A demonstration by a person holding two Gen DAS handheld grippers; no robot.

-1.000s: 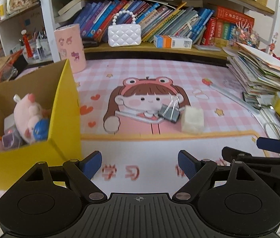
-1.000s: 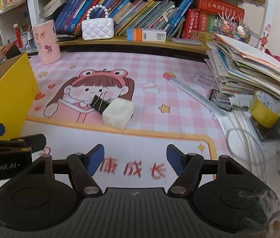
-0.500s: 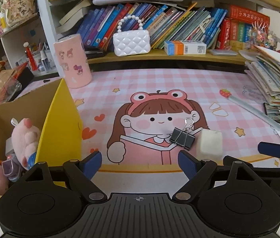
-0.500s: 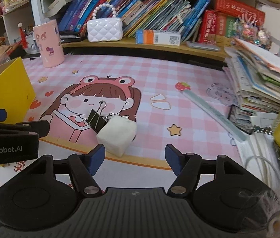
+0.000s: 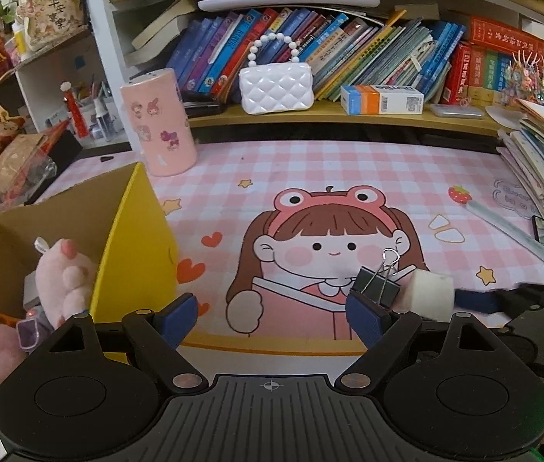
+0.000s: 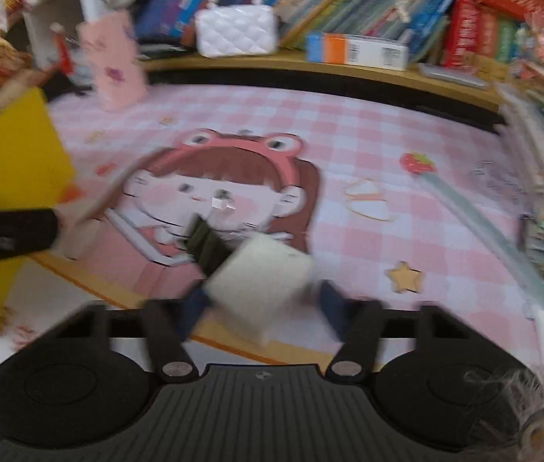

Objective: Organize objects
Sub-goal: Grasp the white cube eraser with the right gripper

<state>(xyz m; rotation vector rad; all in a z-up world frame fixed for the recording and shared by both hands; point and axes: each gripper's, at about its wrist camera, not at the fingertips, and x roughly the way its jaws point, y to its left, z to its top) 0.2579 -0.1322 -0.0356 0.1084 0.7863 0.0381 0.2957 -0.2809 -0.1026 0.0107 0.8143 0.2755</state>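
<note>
Right tool [image 6: 260, 304] had its jaws closing in around the white cube [image 6: 262, 283], which sat between the blue pads on the pink worktop [image 6: 348, 142]; blur hid whether they pressed on it yet. Left tool [image 5: 272, 317] hung wide open and empty, just beside the black binder clip [image 5: 377, 288], which touched the cube's left side. At far left stood the yellow box [image 5: 129, 231], a pink plush toy [image 5: 66, 273] inside.

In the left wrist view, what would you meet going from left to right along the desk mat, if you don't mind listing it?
yellow box → black binder clip → white cube → ruler → stack of papers
</note>
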